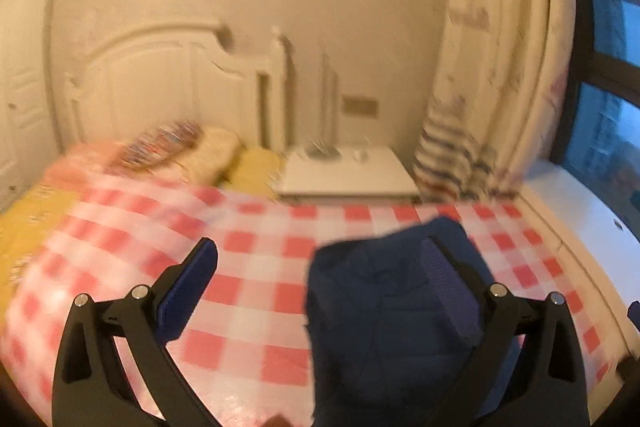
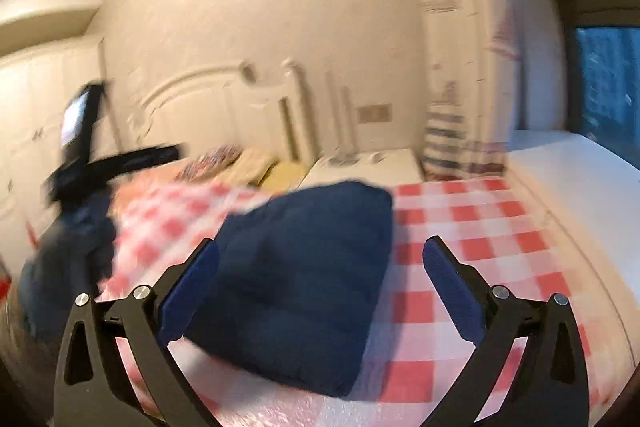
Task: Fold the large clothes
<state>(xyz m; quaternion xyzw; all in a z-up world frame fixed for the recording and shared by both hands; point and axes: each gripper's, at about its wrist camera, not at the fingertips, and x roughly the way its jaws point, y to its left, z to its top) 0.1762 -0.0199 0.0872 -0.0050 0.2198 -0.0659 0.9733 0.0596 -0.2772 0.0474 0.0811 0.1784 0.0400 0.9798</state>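
Observation:
A navy quilted jacket, folded into a compact bundle, lies on the red-and-white checked bed cover. In the left wrist view my left gripper is open above the cover. Its right finger overlaps the bundle's right side, and nothing is held between the fingers. In the right wrist view the jacket sits between and beyond the spread fingers of my right gripper, which is open and holds nothing. The left gripper appears blurred at the far left of that view.
A white headboard and pillows are at the far end of the bed. A white nightstand, a patterned curtain and a dark window stand to the right. A white ledge runs along the bed's right side. Someone's blue clothing is at the left.

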